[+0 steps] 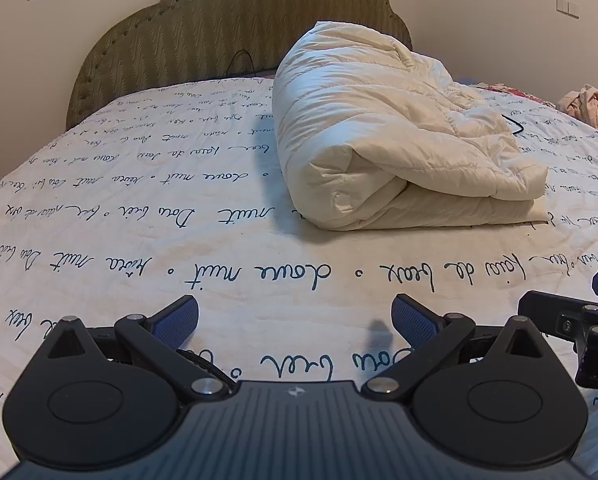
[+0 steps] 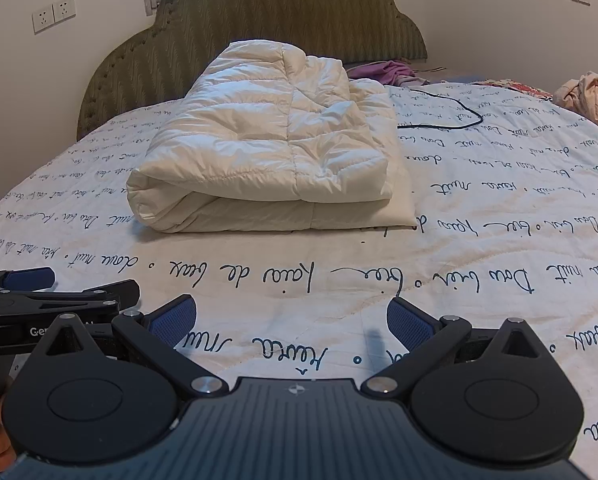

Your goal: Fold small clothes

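A pile of small pink and cream clothes (image 1: 591,110) lies crumpled at the far right of the bed; it also shows in the right wrist view (image 2: 591,98). My left gripper (image 1: 295,318) is open and empty, low over the bedspread near the front. My right gripper (image 2: 291,320) is open and empty beside it; part of it shows at the right edge of the left wrist view (image 1: 579,316). Part of the left gripper shows at the left edge of the right wrist view (image 2: 31,292). Both are far from the clothes.
A folded white duvet (image 1: 383,148) lies mid-bed, also in the right wrist view (image 2: 275,144). The white bedspread (image 1: 139,200) has dark script. A black cable (image 2: 447,114) runs right of the duvet. Purple cloth (image 2: 383,70) lies by the olive headboard (image 1: 219,28).
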A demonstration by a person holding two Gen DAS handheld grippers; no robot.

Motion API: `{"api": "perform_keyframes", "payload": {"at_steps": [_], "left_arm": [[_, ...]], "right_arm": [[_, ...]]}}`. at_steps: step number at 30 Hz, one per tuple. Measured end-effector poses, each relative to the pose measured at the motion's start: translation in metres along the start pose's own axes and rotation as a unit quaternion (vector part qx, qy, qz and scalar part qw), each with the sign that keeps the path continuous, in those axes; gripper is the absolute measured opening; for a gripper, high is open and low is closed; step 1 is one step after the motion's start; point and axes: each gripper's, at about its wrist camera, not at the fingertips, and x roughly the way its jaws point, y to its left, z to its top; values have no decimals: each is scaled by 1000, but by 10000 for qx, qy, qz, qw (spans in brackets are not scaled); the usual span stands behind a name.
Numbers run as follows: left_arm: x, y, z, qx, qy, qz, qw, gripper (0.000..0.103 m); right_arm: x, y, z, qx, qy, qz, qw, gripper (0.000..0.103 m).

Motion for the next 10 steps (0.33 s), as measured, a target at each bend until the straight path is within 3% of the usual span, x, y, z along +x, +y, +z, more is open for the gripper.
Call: {"api": "perform_keyframes", "payload": {"at_steps": [10], "left_arm": [[-1, -4, 2, 132, -85, 105, 9998, 103]], "right_arm": [[3, 0, 0, 0, 22, 43, 10000, 103]]}}
